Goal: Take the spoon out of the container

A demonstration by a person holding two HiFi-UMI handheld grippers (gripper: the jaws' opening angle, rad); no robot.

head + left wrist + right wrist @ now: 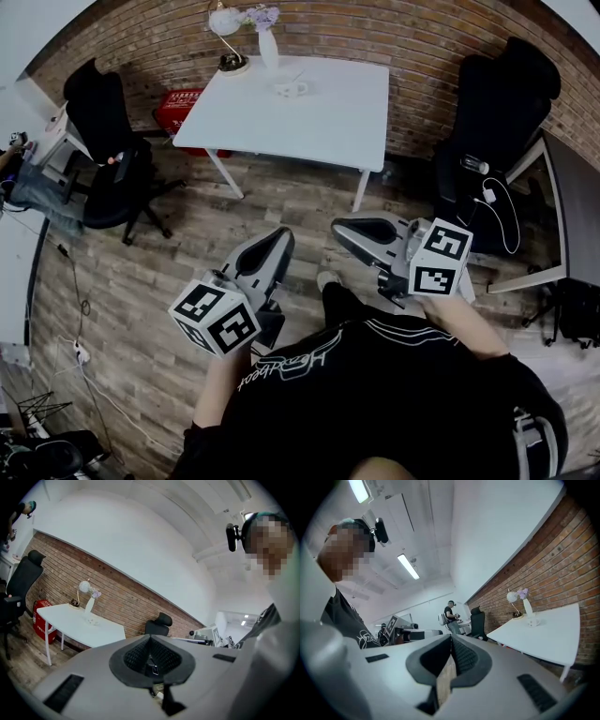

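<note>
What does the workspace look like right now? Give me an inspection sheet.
Surface: white table by the brick wall, well ahead of both grippers.
Job's things: cup on the table; spoon too small to make out.
Clutter: lamp and vase at the table's back edge.
Grippers: left gripper shut, nothing between the jaws; right gripper the same.
Cables: white cable by the right chair; floor cable at left.
Surroundings: wooden floor, left chair, red box under the table.
</note>
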